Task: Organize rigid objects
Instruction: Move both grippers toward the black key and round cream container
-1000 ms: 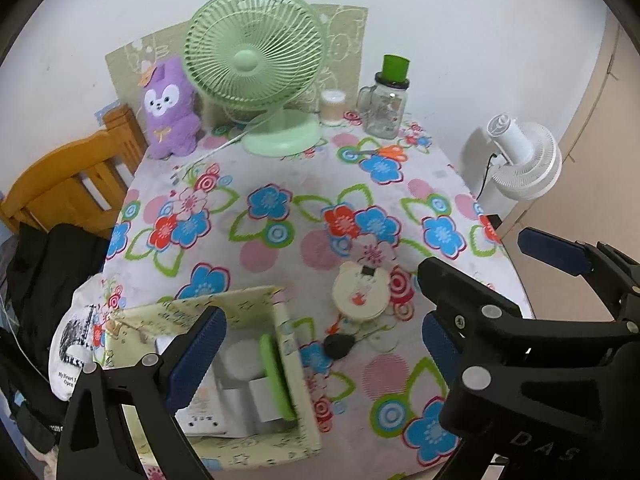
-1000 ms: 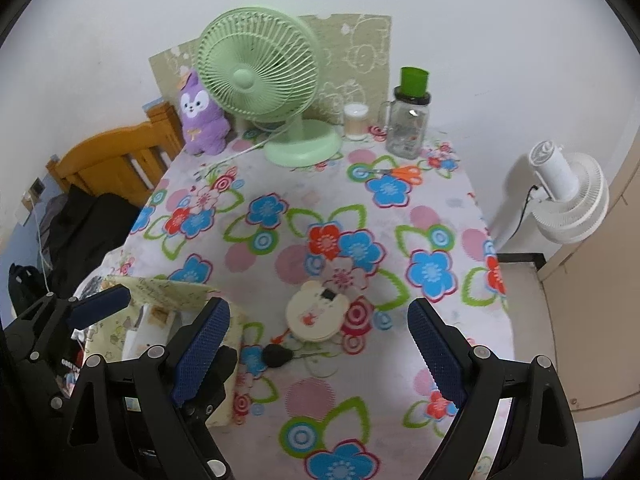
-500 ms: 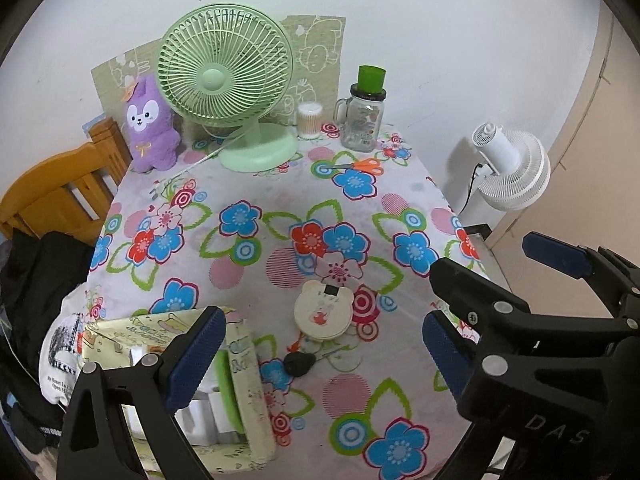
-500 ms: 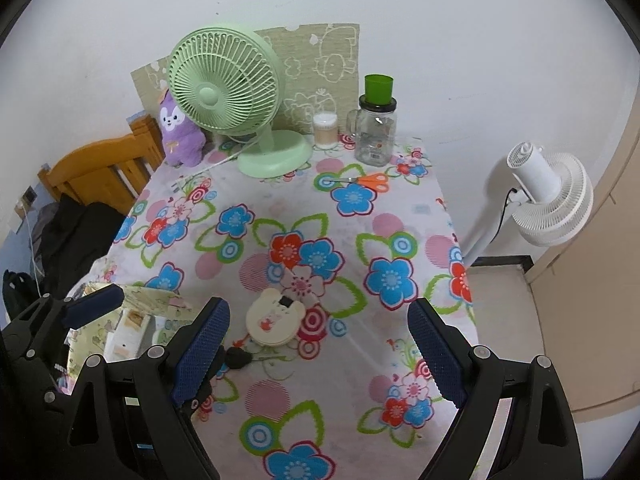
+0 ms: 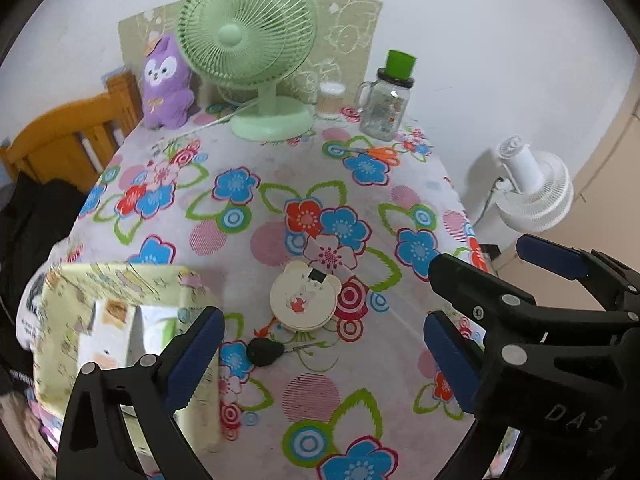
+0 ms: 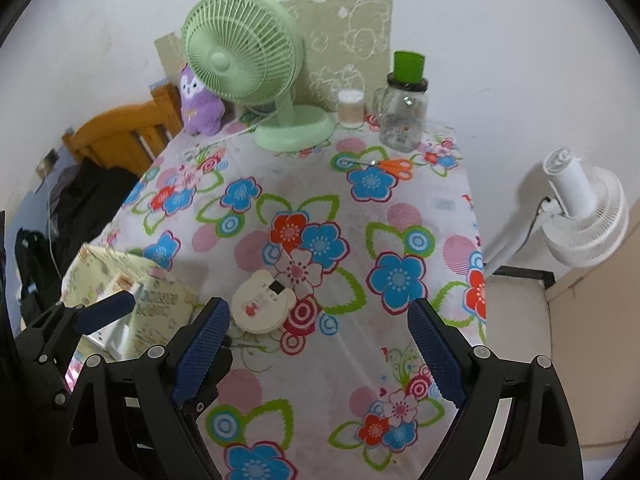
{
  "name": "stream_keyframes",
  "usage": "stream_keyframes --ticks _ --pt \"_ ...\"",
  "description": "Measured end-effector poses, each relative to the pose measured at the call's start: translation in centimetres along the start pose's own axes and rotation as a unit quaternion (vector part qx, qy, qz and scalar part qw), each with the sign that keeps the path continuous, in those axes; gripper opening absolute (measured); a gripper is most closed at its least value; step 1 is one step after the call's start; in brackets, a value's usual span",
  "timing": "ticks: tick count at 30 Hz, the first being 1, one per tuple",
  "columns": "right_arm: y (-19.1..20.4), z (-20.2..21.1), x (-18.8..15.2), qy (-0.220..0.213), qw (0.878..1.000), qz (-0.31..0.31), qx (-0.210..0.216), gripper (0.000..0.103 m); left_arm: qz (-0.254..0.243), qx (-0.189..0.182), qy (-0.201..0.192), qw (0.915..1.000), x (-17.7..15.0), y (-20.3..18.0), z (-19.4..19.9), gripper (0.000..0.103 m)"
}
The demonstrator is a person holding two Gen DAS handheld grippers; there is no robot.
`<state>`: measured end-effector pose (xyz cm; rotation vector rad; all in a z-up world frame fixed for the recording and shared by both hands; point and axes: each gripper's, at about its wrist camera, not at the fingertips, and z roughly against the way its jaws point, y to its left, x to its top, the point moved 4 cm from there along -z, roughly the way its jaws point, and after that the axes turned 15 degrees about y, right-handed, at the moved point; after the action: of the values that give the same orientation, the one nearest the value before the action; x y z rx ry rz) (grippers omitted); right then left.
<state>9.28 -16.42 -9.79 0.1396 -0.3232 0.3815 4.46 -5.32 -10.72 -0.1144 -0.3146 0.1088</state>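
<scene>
Hovering wide open and empty, the left claw and right claw face the bear case mid-surface (key just nearer); approach low, pinch its rim squarely, then carry to the box at left.

A matt flower-printed cloth covers the table. At its far edge stand a smooth pale-green plastic fan, a fuzzy purple plush owl and a glossy clear glass jar. The cream bear-shaped case looks smooth plastic.
</scene>
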Motion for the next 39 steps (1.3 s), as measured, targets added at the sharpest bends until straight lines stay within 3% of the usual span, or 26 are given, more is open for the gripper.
stream_keyframes --ticks 5,10,22,28,39 --pt "-0.9 -2.7 0.1 0.017 0.999 0.029 0.007 0.092 0.040 0.023 -0.014 0.9988 -0.4 0.2 -1.7 0.101" --pt "-1.5 -4.6 0.2 0.028 0.999 0.037 0.010 0.092 0.068 0.029 0.005 0.9972 -1.1 0.4 -4.2 0.101" --pt "-0.3 -9.4 -0.9 0.065 0.996 0.063 0.022 0.092 0.072 0.070 0.027 0.9946 -3.1 0.8 -8.5 0.101" --pt "0.5 -11.1 -1.2 0.080 0.994 0.072 0.026 0.092 0.061 0.091 0.017 0.9939 -3.3 0.7 -9.6 0.101" --pt "0.0 -13.0 -1.0 0.102 0.993 0.065 0.017 0.092 0.066 0.084 0.036 0.9936 -2.6 1.4 -11.8 0.100"
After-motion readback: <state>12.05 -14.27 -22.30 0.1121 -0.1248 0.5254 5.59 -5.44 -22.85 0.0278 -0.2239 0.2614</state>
